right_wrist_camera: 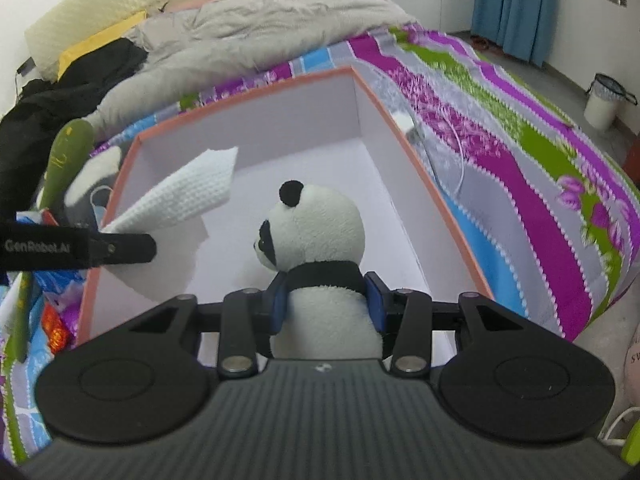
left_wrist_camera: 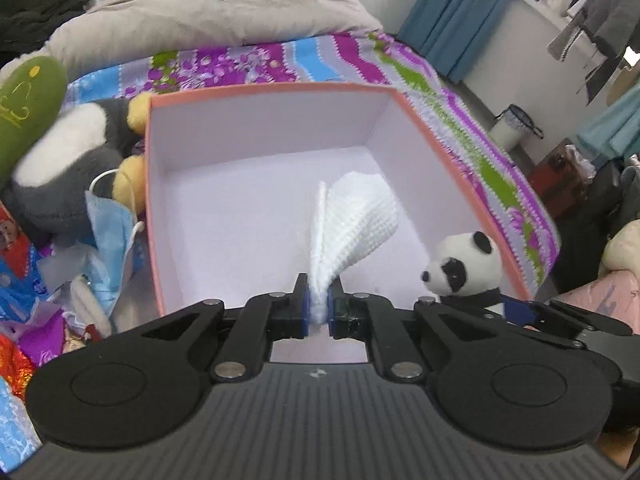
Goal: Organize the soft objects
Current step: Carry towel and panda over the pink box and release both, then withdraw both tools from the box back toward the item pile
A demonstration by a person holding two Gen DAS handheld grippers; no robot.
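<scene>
Panda [right_wrist_camera: 320,240] sits at the centre of the right wrist frame, squeezed at its body by the right gripper [right_wrist_camera: 326,304] above the box [right_wrist_camera: 400,128]. Left gripper [left_wrist_camera: 318,304] pinches a white cloth [left_wrist_camera: 356,216], which hangs over the box floor.

Your box [left_wrist_camera: 276,92] sits on the bed [right_wrist_camera: 520,168], with the rumpled duvet [left_wrist_camera: 208,4] behind it at 12 o'clock. Over the box hangs the waffle cloth [left_wrist_camera: 352,224]; the toy panda [right_wrist_camera: 316,236] is at its 3 o'clock. Outside the box wall at 9 o'clock lie a penguin plush [left_wrist_camera: 68,160] and a face mask [left_wrist_camera: 108,220], the mask nearer you. The waste bin [right_wrist_camera: 604,100] stands on the floor at 2 o'clock.
</scene>
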